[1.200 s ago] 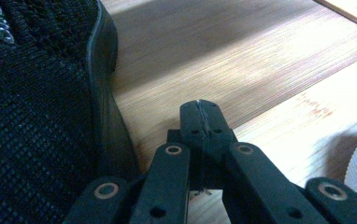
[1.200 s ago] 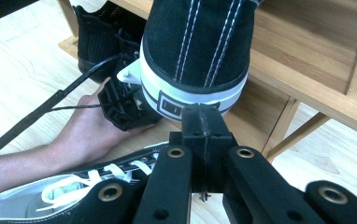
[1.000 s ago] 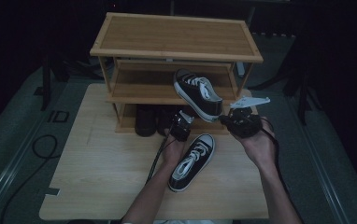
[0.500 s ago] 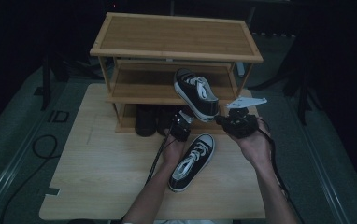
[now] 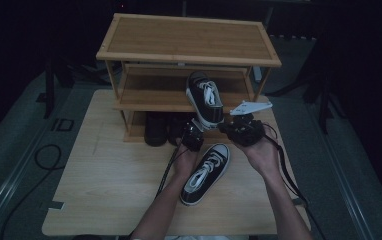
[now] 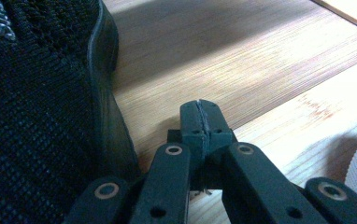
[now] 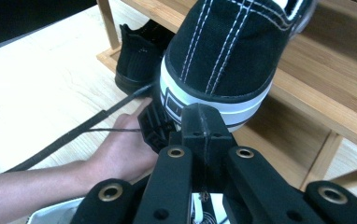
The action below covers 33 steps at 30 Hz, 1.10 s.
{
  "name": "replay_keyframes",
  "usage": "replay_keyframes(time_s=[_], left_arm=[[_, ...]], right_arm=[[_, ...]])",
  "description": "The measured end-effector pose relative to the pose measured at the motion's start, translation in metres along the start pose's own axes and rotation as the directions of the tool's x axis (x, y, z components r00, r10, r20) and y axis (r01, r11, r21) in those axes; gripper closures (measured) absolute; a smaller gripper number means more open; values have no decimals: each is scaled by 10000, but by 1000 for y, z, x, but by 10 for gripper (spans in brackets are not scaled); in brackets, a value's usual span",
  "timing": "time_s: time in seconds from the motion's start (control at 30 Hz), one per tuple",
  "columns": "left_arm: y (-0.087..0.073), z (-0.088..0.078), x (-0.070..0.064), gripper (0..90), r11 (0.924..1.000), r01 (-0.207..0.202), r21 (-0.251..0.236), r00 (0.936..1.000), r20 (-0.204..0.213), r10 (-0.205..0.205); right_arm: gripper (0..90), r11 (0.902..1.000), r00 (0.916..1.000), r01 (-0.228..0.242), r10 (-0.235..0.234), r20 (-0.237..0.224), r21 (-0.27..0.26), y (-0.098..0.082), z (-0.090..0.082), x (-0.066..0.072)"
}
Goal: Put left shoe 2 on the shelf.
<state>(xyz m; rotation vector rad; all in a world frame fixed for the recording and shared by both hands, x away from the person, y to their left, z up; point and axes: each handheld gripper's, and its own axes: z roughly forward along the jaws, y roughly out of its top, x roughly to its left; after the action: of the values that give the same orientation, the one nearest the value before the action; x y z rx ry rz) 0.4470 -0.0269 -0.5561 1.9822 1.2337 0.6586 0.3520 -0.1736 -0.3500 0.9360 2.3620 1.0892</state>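
Sneaker (image 5: 205,98) half on middle shelf (image 5: 144,96), heel overhanging.
Keep right hand-held gripper (image 7: 200,122) pressed together against heel, apparently touching; nudge squarely inward. Left hand-held gripper (image 6: 201,120) also pressed together, empty.

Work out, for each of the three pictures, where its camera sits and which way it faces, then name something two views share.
High view: above the person's side, facing forward and down on the wooden table and shoe rack; both forearms show.
Left gripper view: on the left gripper, along its shut jaws toward a black knit shoe.
Right gripper view: on the right gripper, jaws shut, at the black canvas sneaker; the left hand shows.
Shared: high and right gripper views both show that sneaker.
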Motion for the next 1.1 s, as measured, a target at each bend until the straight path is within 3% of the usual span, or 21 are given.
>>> replay_keyframes(time_s=[0.33,0.8,1.0,1.1], left_arm=[[1,0,0,900,9999,103,5,9999,10,-103],[1,0,0,900,9998,-118,160,9999,-67,119],[1,1,0,900,10000,23,65,10000,-43,-23],[1,1,0,900,10000,9,65,10000,-51,-8]], right_arm=[[900,9999,10000,98,-98,-11,-28,5,10,2],[900,9997,9996,234,-233,172,-36,8,17,0],[900,9998,9974,217,-215,694,-15,10,24,-3],[900,9998,9984,190,-187,526,-47,12,27,-6]])
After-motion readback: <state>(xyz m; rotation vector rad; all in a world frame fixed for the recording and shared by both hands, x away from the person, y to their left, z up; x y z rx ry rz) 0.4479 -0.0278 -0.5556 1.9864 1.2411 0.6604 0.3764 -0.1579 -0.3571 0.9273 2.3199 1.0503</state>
